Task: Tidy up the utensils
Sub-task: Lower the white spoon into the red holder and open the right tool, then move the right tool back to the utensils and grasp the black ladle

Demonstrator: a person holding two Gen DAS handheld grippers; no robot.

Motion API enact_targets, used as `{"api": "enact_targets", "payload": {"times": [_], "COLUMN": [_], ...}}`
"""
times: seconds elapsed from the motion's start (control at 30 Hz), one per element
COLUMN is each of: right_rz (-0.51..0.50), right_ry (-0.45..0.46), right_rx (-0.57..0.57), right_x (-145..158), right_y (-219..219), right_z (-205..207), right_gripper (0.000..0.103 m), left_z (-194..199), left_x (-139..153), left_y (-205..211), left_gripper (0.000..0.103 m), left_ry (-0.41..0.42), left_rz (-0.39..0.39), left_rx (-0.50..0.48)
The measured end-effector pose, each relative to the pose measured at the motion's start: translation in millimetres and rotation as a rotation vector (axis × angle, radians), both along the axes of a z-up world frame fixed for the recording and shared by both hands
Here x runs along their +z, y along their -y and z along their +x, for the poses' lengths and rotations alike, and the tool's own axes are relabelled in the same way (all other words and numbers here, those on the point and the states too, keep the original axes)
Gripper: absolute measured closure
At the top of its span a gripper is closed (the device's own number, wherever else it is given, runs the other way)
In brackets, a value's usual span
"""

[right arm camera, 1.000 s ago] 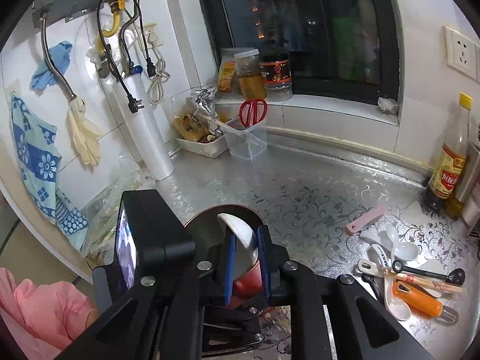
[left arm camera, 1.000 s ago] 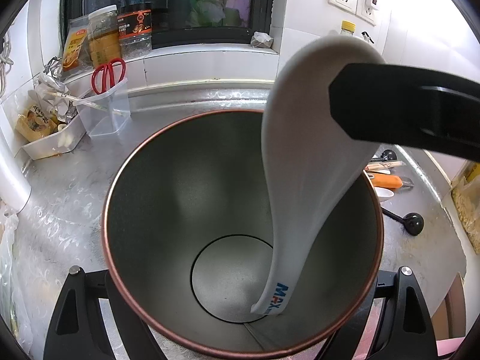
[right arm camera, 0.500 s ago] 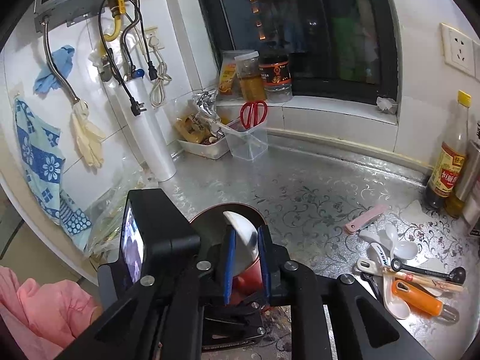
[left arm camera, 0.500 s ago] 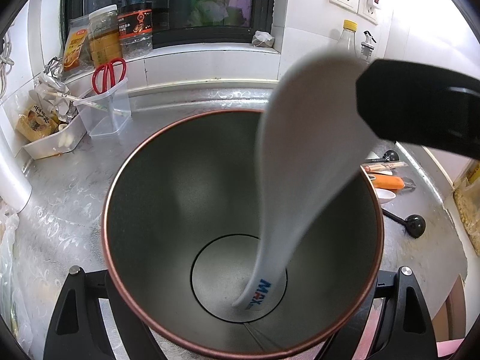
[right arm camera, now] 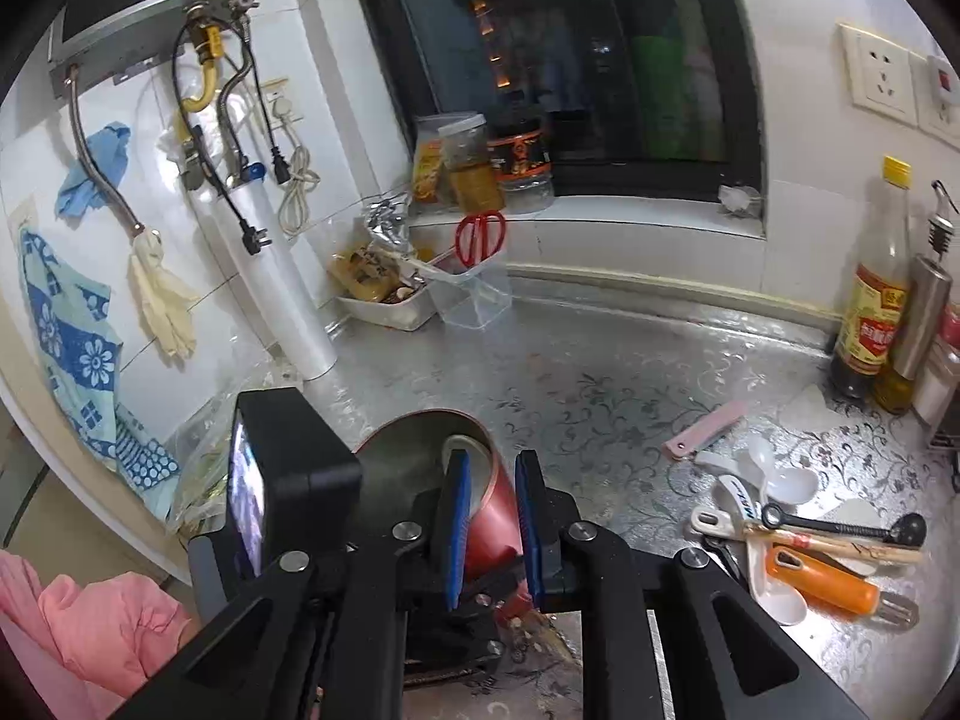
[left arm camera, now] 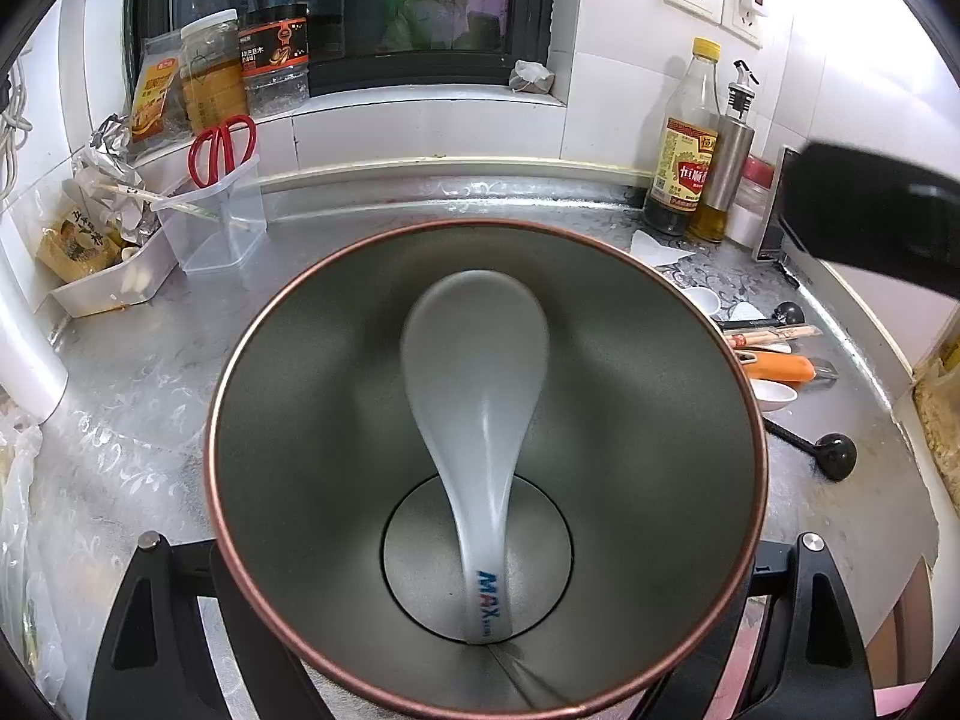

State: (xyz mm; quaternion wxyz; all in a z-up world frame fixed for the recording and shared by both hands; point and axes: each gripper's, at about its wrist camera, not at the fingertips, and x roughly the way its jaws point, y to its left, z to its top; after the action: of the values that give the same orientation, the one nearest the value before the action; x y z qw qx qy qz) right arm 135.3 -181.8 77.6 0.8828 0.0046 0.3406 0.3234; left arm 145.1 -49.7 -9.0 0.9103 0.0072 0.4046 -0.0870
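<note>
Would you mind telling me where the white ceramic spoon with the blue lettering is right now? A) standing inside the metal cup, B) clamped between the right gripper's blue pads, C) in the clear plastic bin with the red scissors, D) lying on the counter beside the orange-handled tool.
A: the white spoon leans inside the metal cup, handle end on its bottom, nothing gripping it.

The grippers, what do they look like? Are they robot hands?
Both are black plastic frames with silver screws. The right gripper has blue pads inside its jaws. The left gripper shows black angular arms, and on its back sits a small lit screen. A pink sleeve shows behind them.
</note>
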Motion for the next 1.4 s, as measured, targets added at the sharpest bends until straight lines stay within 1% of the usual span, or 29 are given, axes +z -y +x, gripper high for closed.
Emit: {"api": "enact_targets", "payload": {"times": [0.03,0.07,0.1,0.17,0.23,0.37,0.43,0.73,0.87,0.93,1.1,1.2,1.27,1.4], "right_rz": [0.000,0.000,-0.001,-0.002,0.001,-0.003,-0.002,0.050,0.065,0.061,0.039,-0.002,-0.013,0.030], "right_ry": [-0.003,-0.005,-0.006,-0.010,-0.017,-0.032,-0.046,-0.159,-0.191,-0.198,-0.238,-0.260,-0.293,-0.349], "right_rx": [-0.013,-0.026,-0.044,-0.085,-0.126,-0.228,-0.293,-0.583,-0.661,-0.696,-0.754,-0.750,-0.739,-0.718], "right_x": [-1,-2,-3,-5,-7,-13,-19,-53,-65,-70,-87,-100,-110,-125], "right_y": [3,7,12,21,33,64,82,173,199,209,225,222,219,216], "right_z": [0,0,-1,-2,-3,-6,-6,-13,-17,-20,-27,-31,-30,-32], "right_gripper": [0.078,0.074,0.067,0.062,0.050,0.047,0.042,0.020,0.010,0.000,0.000,0.000,0.000,0.000], "left_z": [0,1,1,2,3,3,4,8,8,8,8,8,8,8], "left_x": [0,0,0,0,0,0,0,1,1,1,1,1,1,0], "left_y": [0,0,1,1,1,3,3,5,5,5,5,5,5,6], "left_gripper": [0.014,0.014,0.014,0.014,0.014,0.014,0.014,0.014,0.013,0.013,0.014,0.013,0.013,0.013], "left_ry": [0.000,-0.001,-0.001,-0.001,-0.001,-0.001,-0.001,-0.005,-0.006,-0.006,-0.006,-0.006,-0.007,-0.007], "left_rz": [0.000,0.000,0.000,0.001,0.001,0.004,0.005,0.008,0.008,0.008,0.008,0.008,0.008,0.009], "left_rx": [0.001,0.002,0.002,0.004,0.005,0.007,0.005,-0.003,-0.006,-0.008,-0.009,-0.009,-0.009,-0.011]}}
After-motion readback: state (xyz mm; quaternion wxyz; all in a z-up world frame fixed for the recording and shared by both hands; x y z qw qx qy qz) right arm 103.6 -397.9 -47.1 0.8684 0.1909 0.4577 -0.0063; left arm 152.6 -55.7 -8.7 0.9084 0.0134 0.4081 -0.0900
